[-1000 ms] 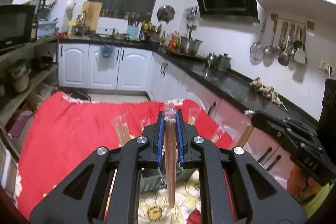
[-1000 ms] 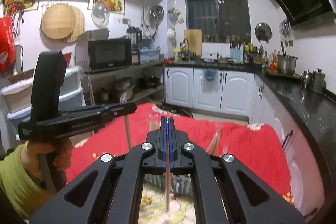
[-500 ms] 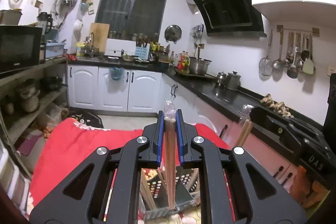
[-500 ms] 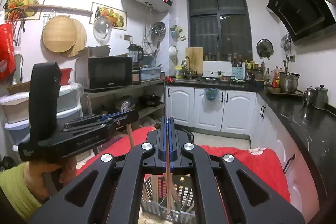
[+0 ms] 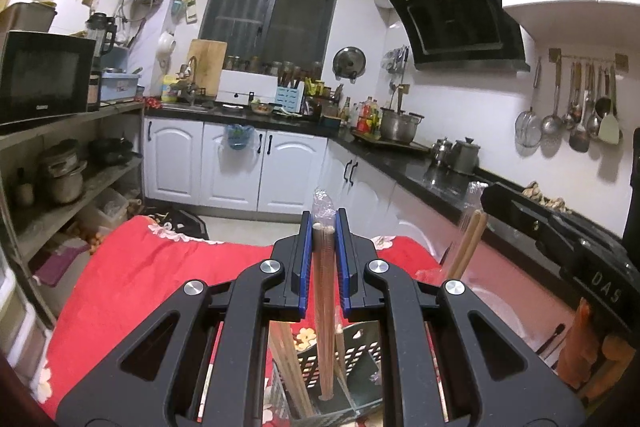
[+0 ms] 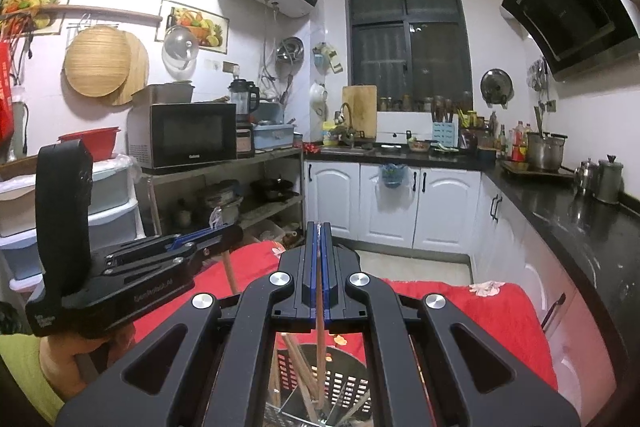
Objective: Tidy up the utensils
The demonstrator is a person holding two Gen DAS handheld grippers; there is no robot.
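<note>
My left gripper [image 5: 323, 227] is shut on a wrapped pair of brown chopsticks [image 5: 323, 307], held upright with the lower ends inside a grey perforated utensil holder [image 5: 360, 359]. More chopsticks [image 5: 286, 367] lean in that holder. My right gripper [image 6: 319, 233] is shut on a thin pair of chopsticks [image 6: 319, 339], whose tips hang in the same dark holder [image 6: 340, 383]. The left gripper [image 6: 224, 235] shows at the left of the right wrist view; the right gripper [image 5: 492, 195] shows at the right of the left wrist view, chopsticks [image 5: 468, 243] hanging below it.
The holder stands on a table with a red floral cloth [image 5: 132, 267]. White cabinets [image 6: 400, 203] and a black counter [image 6: 580, 215] run behind and to the right. Shelves with a microwave [image 6: 188, 135] stand on the left.
Both grippers have tilted upward and moved over the holder; the chopsticks' lower ends are now inside it. The grips are unchanged.
</note>
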